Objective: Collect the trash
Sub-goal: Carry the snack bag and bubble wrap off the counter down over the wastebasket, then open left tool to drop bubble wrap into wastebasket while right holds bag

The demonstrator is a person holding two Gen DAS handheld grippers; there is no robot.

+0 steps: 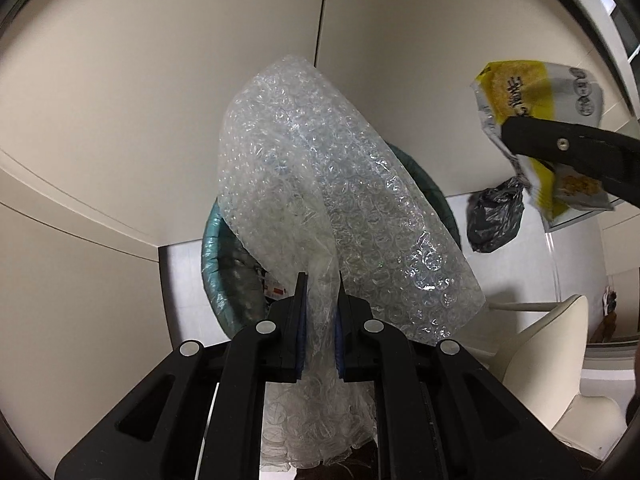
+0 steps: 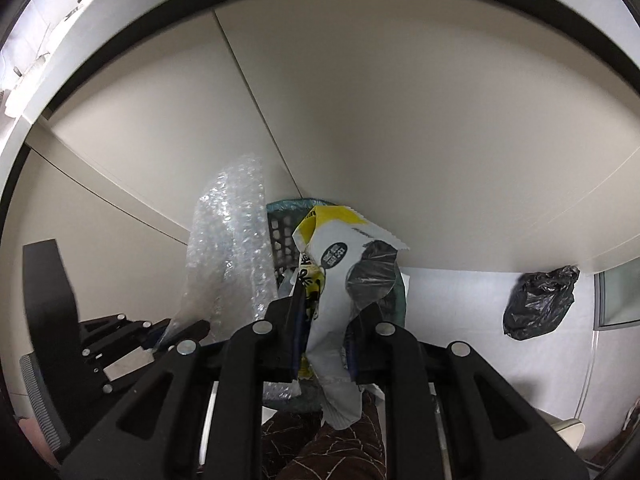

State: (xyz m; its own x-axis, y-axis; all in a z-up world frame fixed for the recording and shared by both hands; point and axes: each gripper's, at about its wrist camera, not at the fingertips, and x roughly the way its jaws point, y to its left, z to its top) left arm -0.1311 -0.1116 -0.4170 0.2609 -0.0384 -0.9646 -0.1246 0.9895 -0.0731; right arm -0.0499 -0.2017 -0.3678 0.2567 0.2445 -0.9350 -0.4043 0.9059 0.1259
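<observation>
My left gripper point(image 1: 320, 280) is shut on a sheet of clear bubble wrap point(image 1: 320, 184) and holds it up over a bin with a teal bag liner point(image 1: 210, 248). My right gripper point(image 2: 326, 292) is shut on a yellow, white and grey snack wrapper point(image 2: 340, 256), held just in front of the same bin point(image 2: 280, 232). In the left wrist view the wrapper point(image 1: 520, 92) and the right gripper's fingers point(image 1: 560, 144) show at the upper right. In the right wrist view the bubble wrap point(image 2: 228, 240) and the left gripper point(image 2: 192, 328) show at the left.
Beige cabinet panels stand close behind the bin point(image 1: 160, 100). A tied black rubbish bag point(image 1: 496, 216) lies on the white floor to the right, also in the right wrist view point(image 2: 540, 304). A cream chair point(image 1: 552, 344) stands at the lower right. Some trash lies inside the bin.
</observation>
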